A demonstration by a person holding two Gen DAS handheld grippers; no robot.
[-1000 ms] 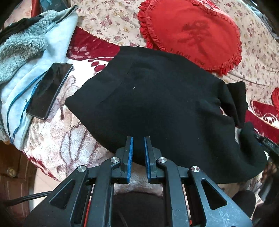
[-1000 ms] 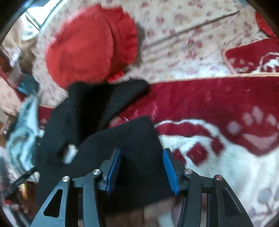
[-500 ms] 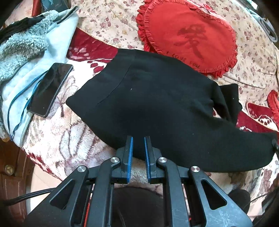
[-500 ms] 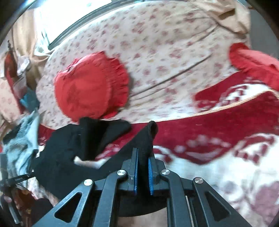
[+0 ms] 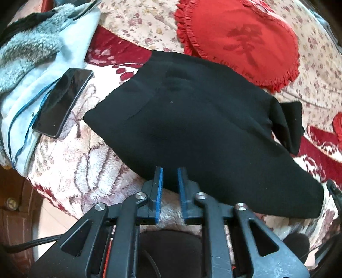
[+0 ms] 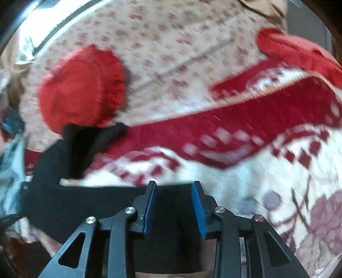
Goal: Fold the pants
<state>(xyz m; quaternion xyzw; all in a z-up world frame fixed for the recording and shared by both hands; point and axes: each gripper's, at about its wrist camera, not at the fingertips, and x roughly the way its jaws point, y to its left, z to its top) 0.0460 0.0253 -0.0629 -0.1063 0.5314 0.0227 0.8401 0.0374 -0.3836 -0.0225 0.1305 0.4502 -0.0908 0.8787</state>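
The black pants (image 5: pixel 198 119) are lying folded over on the red-and-white fleece blanket (image 5: pixel 85 162), their near edge reaching right up to the left gripper (image 5: pixel 170 171). Its jaws are opening — the blue pads are standing a narrow gap apart with the dark hem between them, not pressing on it. To the far right of the pants, a red heart-shaped cushion (image 5: pixel 241 36) is sitting on the floral bedsheet (image 5: pixel 136 19), with the pants' far edge just beside it. On the left, a dark phone (image 5: pixel 63 99) is resting on a pale blue fleece jacket (image 5: pixel 42 70).

In the blurred right wrist view, the right gripper (image 6: pixel 173 188) is opening too — its pads are standing moderately wide, with black cloth of the pants (image 6: pixel 85 201) lying between and below them, untouched by either pad. The cushion (image 6: pixel 81 94) is showing far left there, and the blanket (image 6: pixel 267 171) is spreading to the right.
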